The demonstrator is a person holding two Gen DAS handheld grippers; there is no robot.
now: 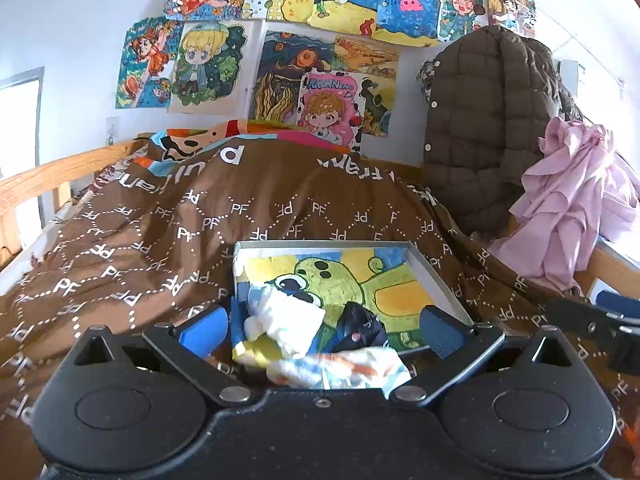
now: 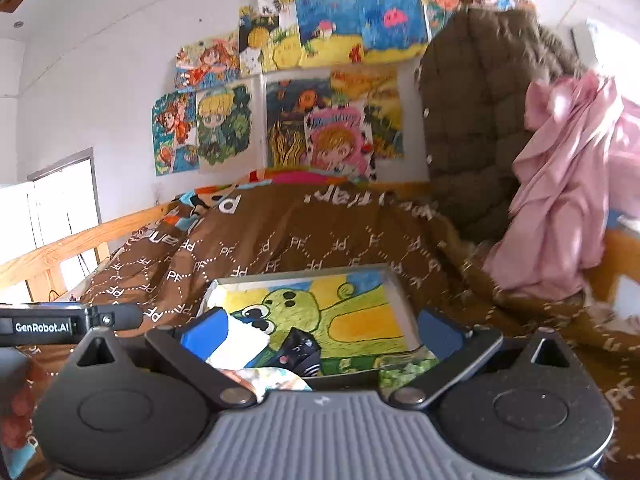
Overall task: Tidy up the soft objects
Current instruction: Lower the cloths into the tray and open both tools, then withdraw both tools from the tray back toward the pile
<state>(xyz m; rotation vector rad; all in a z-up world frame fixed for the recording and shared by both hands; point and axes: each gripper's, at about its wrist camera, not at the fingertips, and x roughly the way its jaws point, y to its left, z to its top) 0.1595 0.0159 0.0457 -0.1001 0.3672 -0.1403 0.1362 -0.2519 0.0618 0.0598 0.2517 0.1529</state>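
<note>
On a bed (image 1: 140, 216) with a brown blanket, both hand-held grippers, left (image 1: 324, 326) and right (image 2: 320, 330), hover open over a shallow box (image 1: 440, 276) holding a white sock (image 1: 284, 320) and dark sock (image 1: 360, 326). Sorting seems underway; next, likely closing on one sock.

Both cameras sit low over the bed, side by side, and look the same way, toward the wall of drawings (image 1: 280, 52). Each is very near the shallow box (image 1: 436, 276). Both see the brown blanket (image 2: 320, 232), the box and the brown coat (image 2: 476, 120).
</note>
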